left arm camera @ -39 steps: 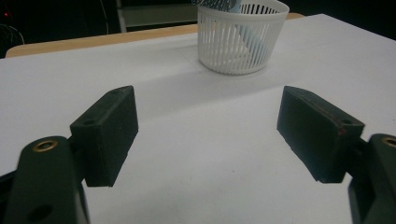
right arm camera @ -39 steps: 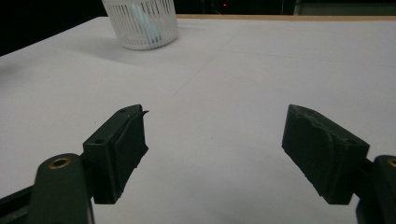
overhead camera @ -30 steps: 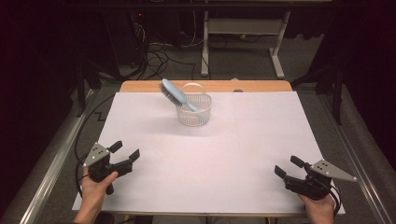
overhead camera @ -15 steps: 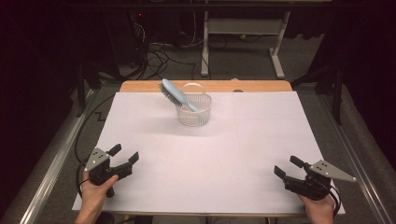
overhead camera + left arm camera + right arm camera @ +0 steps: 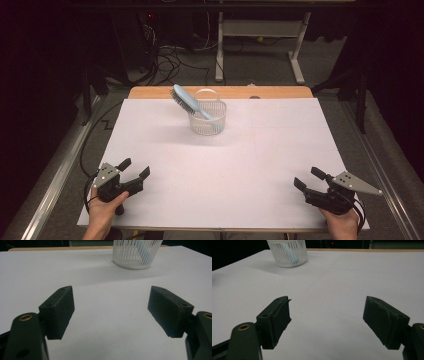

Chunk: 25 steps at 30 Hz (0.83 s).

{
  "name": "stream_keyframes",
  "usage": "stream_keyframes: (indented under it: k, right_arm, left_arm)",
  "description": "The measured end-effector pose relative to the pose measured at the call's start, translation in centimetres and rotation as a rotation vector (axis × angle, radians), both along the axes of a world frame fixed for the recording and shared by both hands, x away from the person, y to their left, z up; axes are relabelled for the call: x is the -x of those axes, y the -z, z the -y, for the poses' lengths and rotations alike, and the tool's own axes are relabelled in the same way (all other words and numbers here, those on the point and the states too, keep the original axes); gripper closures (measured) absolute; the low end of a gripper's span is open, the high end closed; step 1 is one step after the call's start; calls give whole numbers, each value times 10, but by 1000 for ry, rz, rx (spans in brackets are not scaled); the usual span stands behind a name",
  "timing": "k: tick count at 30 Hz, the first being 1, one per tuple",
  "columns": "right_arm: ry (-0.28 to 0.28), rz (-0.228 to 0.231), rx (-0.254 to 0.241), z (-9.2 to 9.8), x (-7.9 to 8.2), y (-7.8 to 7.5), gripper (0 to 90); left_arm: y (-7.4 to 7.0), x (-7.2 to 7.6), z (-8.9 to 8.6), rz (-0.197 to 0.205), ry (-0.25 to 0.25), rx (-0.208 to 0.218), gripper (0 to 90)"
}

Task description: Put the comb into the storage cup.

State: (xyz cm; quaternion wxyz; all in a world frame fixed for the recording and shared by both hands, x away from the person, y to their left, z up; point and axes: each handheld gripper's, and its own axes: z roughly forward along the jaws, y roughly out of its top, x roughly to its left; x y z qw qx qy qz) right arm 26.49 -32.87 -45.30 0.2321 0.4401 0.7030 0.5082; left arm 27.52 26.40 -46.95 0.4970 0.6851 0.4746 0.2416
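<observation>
A white slatted plastic basket (image 5: 208, 121) stands at the far middle of the white-covered table (image 5: 280, 145). A light blue hairbrush (image 5: 186, 99) leans in it, bristle head sticking out up and to the left. My left gripper (image 5: 135, 168) rests open near the front left corner, held by a hand, nothing between its jaws. My right gripper (image 5: 306, 177) sits open near the front right corner, also empty. In the left gripper view the gripper (image 5: 111, 290) faces the basket (image 5: 136, 255) far ahead. In the right gripper view the gripper (image 5: 327, 300) has the basket (image 5: 288, 253) ahead at upper left.
A strip of bare wooden tabletop (image 5: 270, 92) shows beyond the white cover. Behind the table are a dark floor with cables (image 5: 170, 55) and a white desk frame (image 5: 260, 35). Metal rails run along both sides of the table.
My left gripper has drifted slightly toward the front edge of the table. The right gripper, basket and brush have not moved.
</observation>
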Motion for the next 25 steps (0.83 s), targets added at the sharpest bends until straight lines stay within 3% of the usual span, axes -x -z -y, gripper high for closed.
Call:
stream_keyframes:
  k: [19,25]
  right_arm:
    - [0,-4,-14,1,-1,0,218]
    - [0,-11,-24,1,-3,1,217]
  left_arm:
    - [2,5,5,9,0,-30,225]
    - [2,4,3,6,-7,-14,226]
